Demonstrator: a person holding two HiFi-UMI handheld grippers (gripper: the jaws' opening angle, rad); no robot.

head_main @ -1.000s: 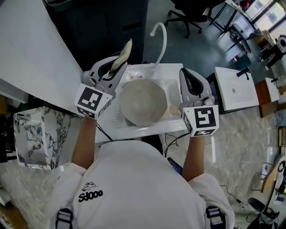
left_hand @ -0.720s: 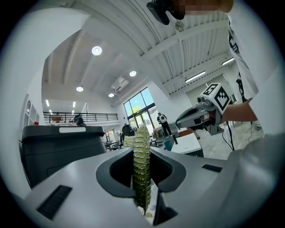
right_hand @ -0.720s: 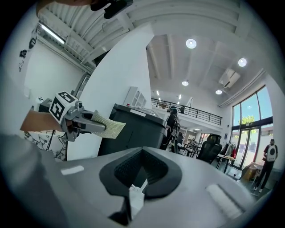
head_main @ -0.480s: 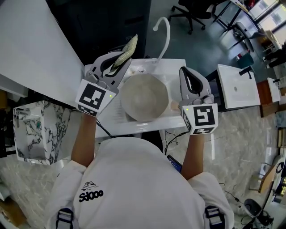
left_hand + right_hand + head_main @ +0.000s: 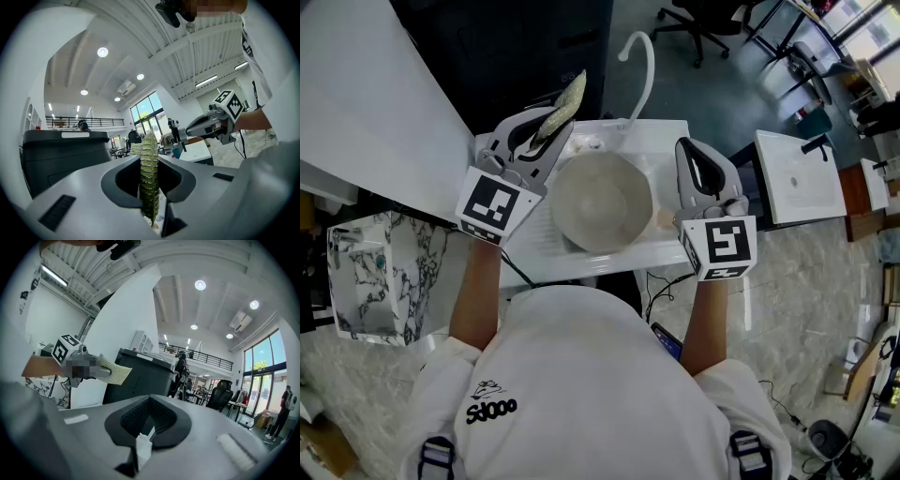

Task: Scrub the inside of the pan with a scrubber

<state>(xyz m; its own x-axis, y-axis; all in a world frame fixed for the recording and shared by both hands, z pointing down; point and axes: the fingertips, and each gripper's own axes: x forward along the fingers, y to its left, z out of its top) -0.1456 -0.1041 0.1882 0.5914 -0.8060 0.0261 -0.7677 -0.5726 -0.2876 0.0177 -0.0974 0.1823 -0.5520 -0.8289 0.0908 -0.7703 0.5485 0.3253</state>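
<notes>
Resting in the white sink (image 5: 581, 270), the pale, round, bare-looking pan (image 5: 602, 202) sits unheld, so it could slide once scrubbing starts. The right gripper (image 5: 692, 157) is closed on nothing; the left gripper (image 5: 541, 141) pinches the greenish, ribbed scrubber (image 5: 565, 103), raised beside the pan's left rim.

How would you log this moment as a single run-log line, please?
left gripper: shut on scrubber | right gripper: shut, empty | pan: in sink, untouched

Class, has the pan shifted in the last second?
No. The pan sits in the same spot in the sink, below the faucet.
</notes>
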